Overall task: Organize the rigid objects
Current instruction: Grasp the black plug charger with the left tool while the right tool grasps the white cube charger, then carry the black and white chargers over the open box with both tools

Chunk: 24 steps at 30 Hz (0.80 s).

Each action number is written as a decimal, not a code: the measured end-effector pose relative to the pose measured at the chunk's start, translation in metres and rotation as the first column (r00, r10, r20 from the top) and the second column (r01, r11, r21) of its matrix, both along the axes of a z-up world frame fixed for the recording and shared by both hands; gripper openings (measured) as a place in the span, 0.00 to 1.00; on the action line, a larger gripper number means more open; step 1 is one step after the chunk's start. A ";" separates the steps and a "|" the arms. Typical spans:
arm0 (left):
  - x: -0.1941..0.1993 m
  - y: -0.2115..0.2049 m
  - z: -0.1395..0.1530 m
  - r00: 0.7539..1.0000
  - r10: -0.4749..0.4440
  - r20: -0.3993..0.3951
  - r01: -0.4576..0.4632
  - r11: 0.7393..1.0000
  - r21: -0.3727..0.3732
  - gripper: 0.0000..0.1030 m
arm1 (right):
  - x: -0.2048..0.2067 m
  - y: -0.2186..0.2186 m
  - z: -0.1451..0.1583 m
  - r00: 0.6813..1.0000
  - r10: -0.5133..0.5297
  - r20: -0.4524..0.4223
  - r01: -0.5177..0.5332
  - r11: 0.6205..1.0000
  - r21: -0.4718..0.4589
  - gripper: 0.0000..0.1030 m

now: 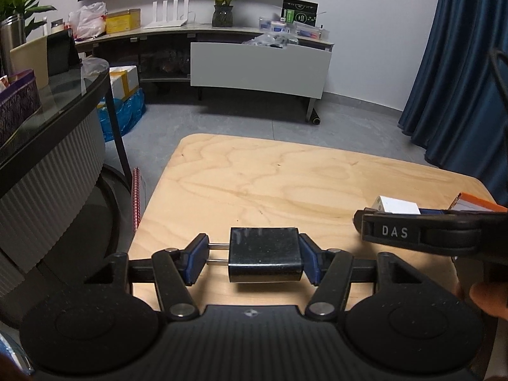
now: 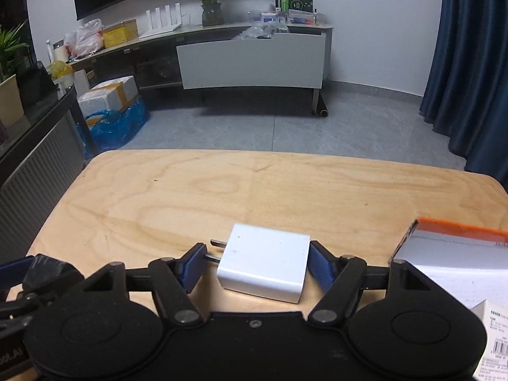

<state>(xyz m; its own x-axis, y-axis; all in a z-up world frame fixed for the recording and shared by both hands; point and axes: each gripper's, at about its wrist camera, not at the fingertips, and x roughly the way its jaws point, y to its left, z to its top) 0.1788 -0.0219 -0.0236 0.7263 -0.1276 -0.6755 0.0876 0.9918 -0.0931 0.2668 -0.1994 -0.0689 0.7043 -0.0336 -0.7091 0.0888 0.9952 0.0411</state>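
White wall (image 2: 365, 16), grey floor (image 2: 254, 127), blue curtain (image 2: 460, 79)

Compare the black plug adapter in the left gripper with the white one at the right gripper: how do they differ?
The black plug adapter is glossy and dark; the white plug adapter is matte and pale. The black one is clamped in the left gripper, pads on its prongs and its end, and seems lifted off the wooden table; the white one lies on the table between the right gripper's open jaws. Both are boxy, two-pronged, prongs pointing left.
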 end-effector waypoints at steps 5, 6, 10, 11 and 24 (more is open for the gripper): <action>-0.006 -0.001 0.006 1.000 -0.001 0.010 0.001 1.000 0.007 0.59 | -0.023 0.006 0.013 0.999 0.032 0.013 -0.032 0.999 -0.019 0.79; -0.008 0.000 0.007 1.000 -0.002 0.014 0.002 1.000 0.009 0.59 | -0.029 0.006 0.017 0.999 0.036 0.016 -0.036 0.999 -0.009 0.79; -0.018 0.000 0.017 1.000 -0.005 0.026 0.005 1.000 0.004 0.59 | -0.058 0.009 0.033 0.998 0.052 0.042 -0.053 0.999 0.012 0.79; -0.023 0.001 0.019 1.000 -0.006 0.026 0.006 1.000 -0.005 0.59 | -0.066 0.009 0.037 0.997 0.061 0.052 -0.062 0.998 0.014 0.79; -0.090 -0.002 0.038 0.999 0.001 0.045 -0.001 1.000 0.001 0.59 | -0.164 0.019 0.078 0.984 0.132 0.121 -0.133 0.991 0.001 0.79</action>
<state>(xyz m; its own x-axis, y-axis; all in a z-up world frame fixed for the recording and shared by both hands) 0.0889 -0.0238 0.0148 0.7560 -0.1263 -0.6423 0.0908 0.9920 -0.0882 0.1030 -0.1808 0.0092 0.7823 0.0719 -0.6188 -0.0498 0.9974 0.0530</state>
